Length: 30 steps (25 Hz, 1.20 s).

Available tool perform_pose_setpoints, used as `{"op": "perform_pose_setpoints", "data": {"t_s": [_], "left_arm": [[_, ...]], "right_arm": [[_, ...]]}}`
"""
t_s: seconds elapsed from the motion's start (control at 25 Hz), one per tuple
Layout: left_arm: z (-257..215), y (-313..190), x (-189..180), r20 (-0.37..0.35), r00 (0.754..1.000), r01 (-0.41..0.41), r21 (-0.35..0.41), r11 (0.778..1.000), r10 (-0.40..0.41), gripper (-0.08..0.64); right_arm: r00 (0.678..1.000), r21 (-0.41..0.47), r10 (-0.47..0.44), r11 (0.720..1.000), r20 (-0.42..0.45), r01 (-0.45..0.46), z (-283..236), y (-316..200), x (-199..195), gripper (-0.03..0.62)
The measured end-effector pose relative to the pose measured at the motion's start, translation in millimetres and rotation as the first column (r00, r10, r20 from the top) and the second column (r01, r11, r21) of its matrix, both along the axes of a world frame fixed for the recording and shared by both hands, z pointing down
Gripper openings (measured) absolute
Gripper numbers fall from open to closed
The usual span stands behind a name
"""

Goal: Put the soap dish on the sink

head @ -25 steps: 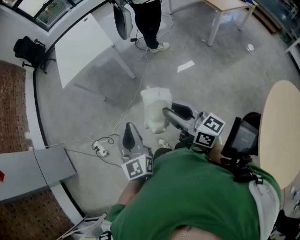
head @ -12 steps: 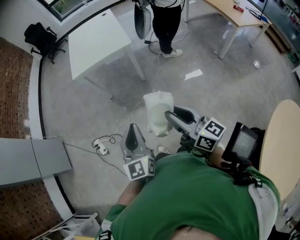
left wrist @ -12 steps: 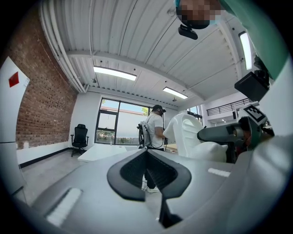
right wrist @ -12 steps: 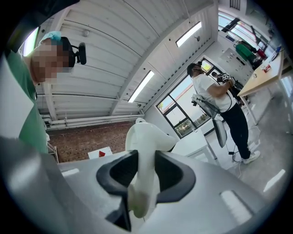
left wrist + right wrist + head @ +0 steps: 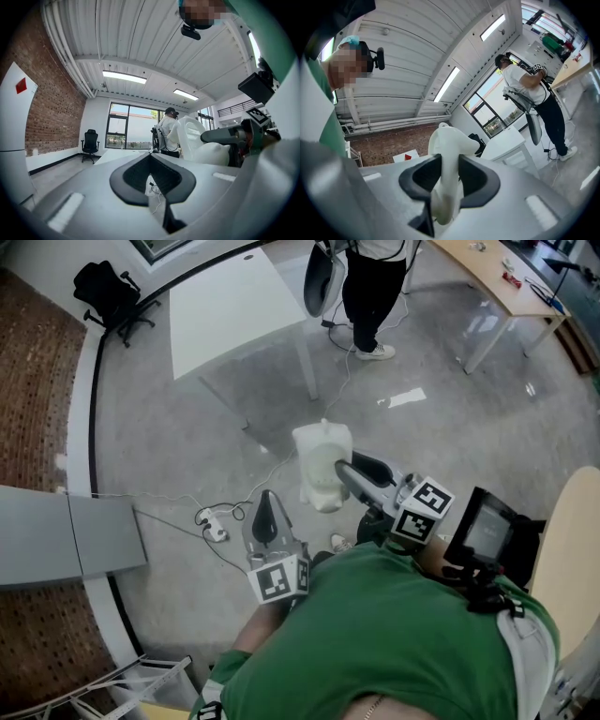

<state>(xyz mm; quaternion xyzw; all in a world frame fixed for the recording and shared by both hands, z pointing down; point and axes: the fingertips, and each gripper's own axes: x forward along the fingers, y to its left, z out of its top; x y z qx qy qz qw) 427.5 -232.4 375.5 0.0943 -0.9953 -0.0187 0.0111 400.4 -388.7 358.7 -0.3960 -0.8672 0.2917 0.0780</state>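
Note:
A white moulded soap dish hangs in the air above the grey floor, and my right gripper is shut on its edge. The right gripper view shows the dish pinched between the two black pads. My left gripper is held lower and to the left, shut with nothing in it. In the left gripper view its tips meet, and the soap dish shows to the right. No sink is in view.
A white table stands ahead, with a person beyond it. A black office chair sits at the far left. A power strip with cables lies on the floor. There is a grey cabinet at the left and a round beige table at the right.
The head view has swung, so the table, the standing person and the floor cables sit further right and lower. Both grippers keep their pose, the right still holding the soap dish.

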Motion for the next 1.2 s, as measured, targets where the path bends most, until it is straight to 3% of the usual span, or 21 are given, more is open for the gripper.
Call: {"op": "perform_pose_setpoints", "data": {"t_s": [0.44, 0.8, 1.2], "left_arm": [[-3, 38, -20, 0.001, 0.998, 0.059, 0.018, 0.998, -0.059, 0.000], [-5, 54, -83, 0.033, 0.995, 0.096, -0.054, 0.994, -0.095, 0.000], [-10, 50, -159, 0.060, 0.988, 0.144, -0.077, 0.987, -0.140, 0.000]], "right_arm": [[0.999, 0.011, -0.043, 0.999, -0.007, 0.043, -2, 36, -35, 0.114], [0.997, -0.008, -0.077, 0.997, -0.001, 0.077, 1, 55, -104, 0.114], [0.995, -0.024, -0.100, 0.995, 0.011, 0.101, 3, 47, -187, 0.112]]}}
